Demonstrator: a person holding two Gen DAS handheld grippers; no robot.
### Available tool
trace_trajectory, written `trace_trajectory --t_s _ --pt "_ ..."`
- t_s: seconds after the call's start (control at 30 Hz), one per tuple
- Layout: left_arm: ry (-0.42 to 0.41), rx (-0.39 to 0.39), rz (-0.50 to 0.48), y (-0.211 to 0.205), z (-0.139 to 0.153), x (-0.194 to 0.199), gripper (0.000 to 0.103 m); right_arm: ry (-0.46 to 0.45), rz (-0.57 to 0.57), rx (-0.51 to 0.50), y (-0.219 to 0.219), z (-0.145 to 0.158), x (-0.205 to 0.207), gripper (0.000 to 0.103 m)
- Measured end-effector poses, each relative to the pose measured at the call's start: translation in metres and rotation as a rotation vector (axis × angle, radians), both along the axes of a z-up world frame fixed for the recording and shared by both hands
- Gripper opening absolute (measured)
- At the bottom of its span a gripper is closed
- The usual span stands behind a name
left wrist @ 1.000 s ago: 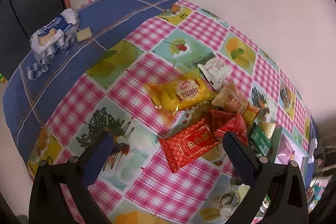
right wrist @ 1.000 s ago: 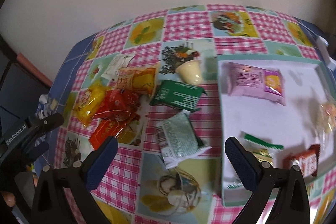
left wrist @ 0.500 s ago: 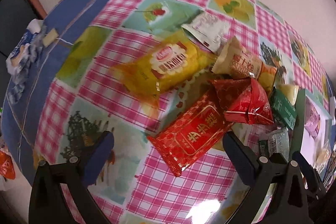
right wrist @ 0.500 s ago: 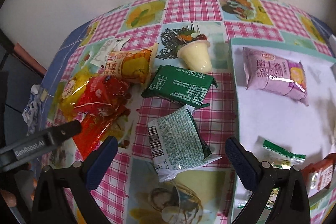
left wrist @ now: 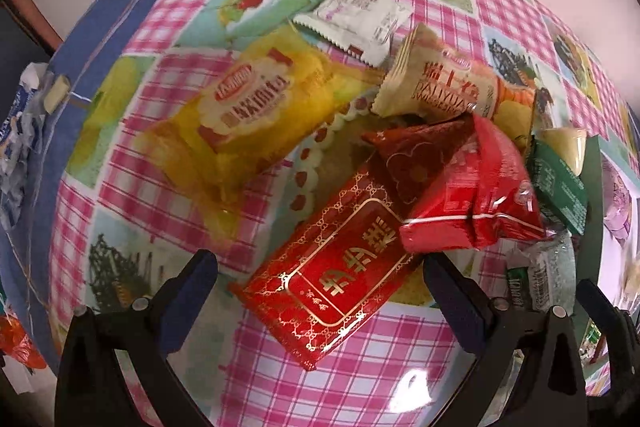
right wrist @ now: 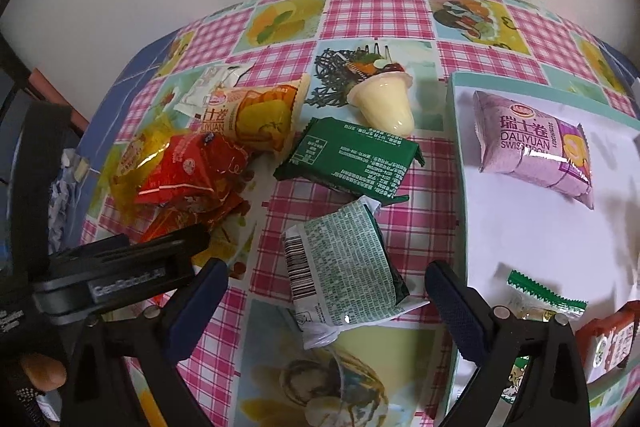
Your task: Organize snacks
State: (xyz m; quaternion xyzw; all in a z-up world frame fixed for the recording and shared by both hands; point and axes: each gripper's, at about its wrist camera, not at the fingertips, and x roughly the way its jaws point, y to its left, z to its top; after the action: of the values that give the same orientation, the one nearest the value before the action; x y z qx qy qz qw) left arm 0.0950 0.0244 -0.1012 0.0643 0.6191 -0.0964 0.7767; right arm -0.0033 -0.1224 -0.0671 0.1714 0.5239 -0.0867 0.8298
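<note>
Left gripper (left wrist: pixel 320 275): jaws spread wide, nothing between the pads, hovering over the flat red packet with gold lettering (left wrist: pixel 336 279), which lies nearest on the checked tablecloth (left wrist: pixel 352 383). Overlapping that packet's far end is a puffed red pouch (left wrist: pixel 460 187). Beside these, toward the blue-bordered edge of the cloth, a yellow cake packet (left wrist: pixel 244 107). Beyond the pouch, a cream and orange Swiss roll packet (left wrist: pixel 444 87); farther still, a white sachet (left wrist: pixel 356 19).

Right gripper (right wrist: pixel 326 291): jaws also wide apart, empty, straddling a pale green wrapper with a barcode (right wrist: pixel 340 267) that lies printed side up. Just beyond, touching it at one corner, a dark green packet (right wrist: pixel 348 159). Past that, a cream jelly cup (right wrist: pixel 384 103) lying on its side.

White tray (right wrist: pixel 460 187) at the cloth's right edge: a green-edged candy (right wrist: pixel 544 301) and a red packet (right wrist: pixel 608 341) near its front edge, a purple Swiss roll packet (right wrist: pixel 532 147) toward its far side.
</note>
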Motion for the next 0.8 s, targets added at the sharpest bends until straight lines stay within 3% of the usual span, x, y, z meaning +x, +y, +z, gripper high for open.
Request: trace_trajectory --t_s 0.27,0.57,0.8 --pt "-0.017 0.009 0.043 0.007 -0.006 0.004 0.102 0.023 0.017 0.028 0.000 -0.010 0.002 0.096" --pt "-0.058 -0.006 0.123 0.019 -0.012 0.001 0.103 0.044 0.057 -0.038 0.009 -0.016 0.003 0.096" --pt "-0.086 -0.005 0.077 0.015 -0.009 0.002 0.103 0.061 0.076 -0.086 0.015 -0.020 0.005 0.096"
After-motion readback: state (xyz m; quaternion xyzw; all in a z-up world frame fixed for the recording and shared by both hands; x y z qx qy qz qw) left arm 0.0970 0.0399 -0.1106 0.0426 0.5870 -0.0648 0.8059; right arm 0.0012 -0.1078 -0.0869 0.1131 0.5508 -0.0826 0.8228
